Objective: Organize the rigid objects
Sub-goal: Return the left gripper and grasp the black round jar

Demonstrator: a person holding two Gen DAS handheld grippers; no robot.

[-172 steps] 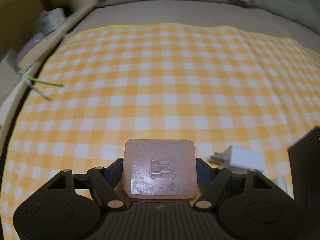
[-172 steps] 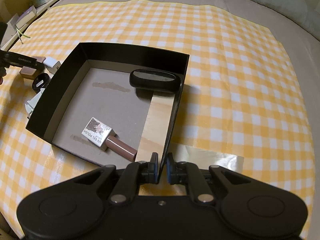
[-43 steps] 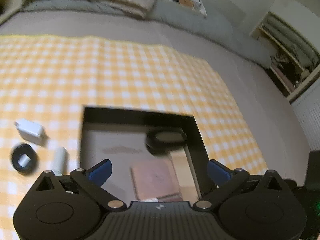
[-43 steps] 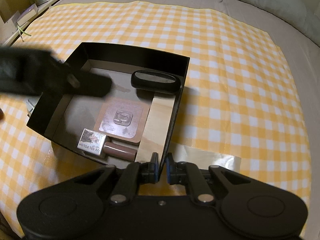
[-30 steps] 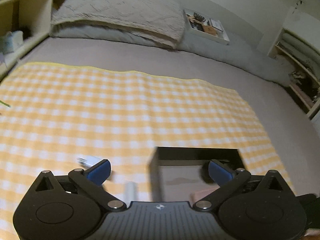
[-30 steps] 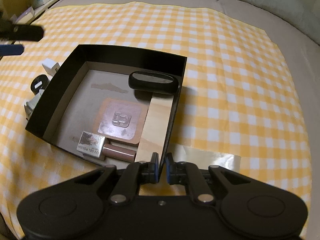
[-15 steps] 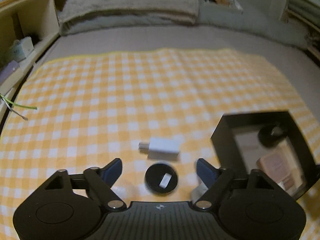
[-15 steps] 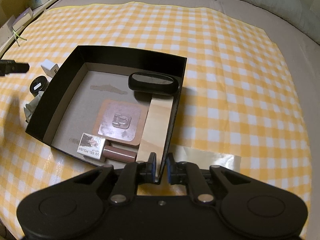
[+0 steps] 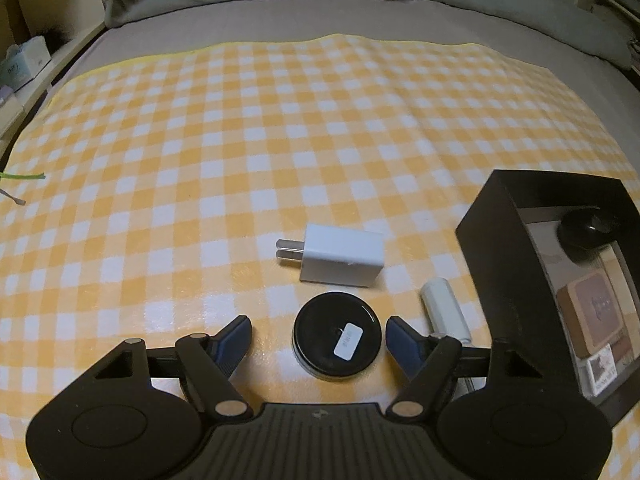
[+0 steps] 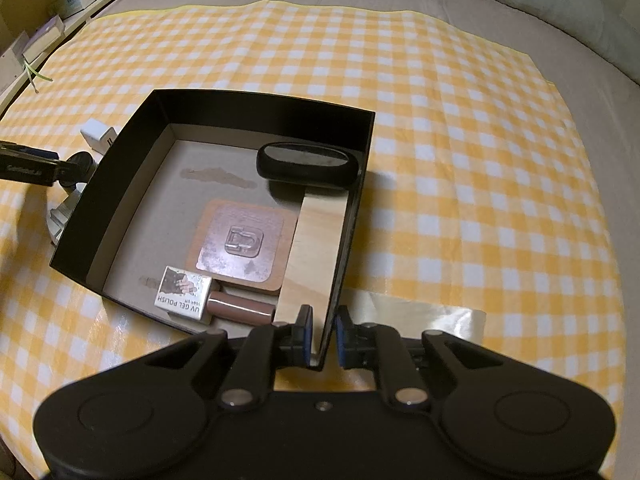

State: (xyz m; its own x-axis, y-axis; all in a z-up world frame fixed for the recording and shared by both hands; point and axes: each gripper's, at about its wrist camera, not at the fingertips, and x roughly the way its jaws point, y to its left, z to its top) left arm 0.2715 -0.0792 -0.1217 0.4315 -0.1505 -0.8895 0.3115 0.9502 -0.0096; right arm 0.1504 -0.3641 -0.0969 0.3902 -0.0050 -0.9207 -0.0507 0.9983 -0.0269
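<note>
My left gripper [image 9: 318, 334] is open, its blue pads on either side of a round black jar [image 9: 337, 340] with a white label, not touching it. A white plug adapter [image 9: 340, 255] lies just beyond, and a small white tube [image 9: 445, 313] lies to the right. My right gripper [image 10: 322, 338] is shut on the near wall of the black box [image 10: 248, 98]. Inside the box are a copper square case [image 10: 242, 242], a black oval case [image 10: 307, 167], a gel polish box [image 10: 183, 298] with a brown bottle, and a wooden block [image 10: 316, 256].
Everything sits on a yellow checked cloth [image 9: 280, 120] over a grey bed. A shelf with boxes [image 9: 24, 64] runs along the left. A gold foil strip [image 10: 420, 314] lies under the box's near right corner. The left gripper's finger shows in the right wrist view [image 10: 28, 166].
My left gripper let go of the copper case in the box, swung left, and came down around the black jar. My right gripper stayed shut on the box wall.
</note>
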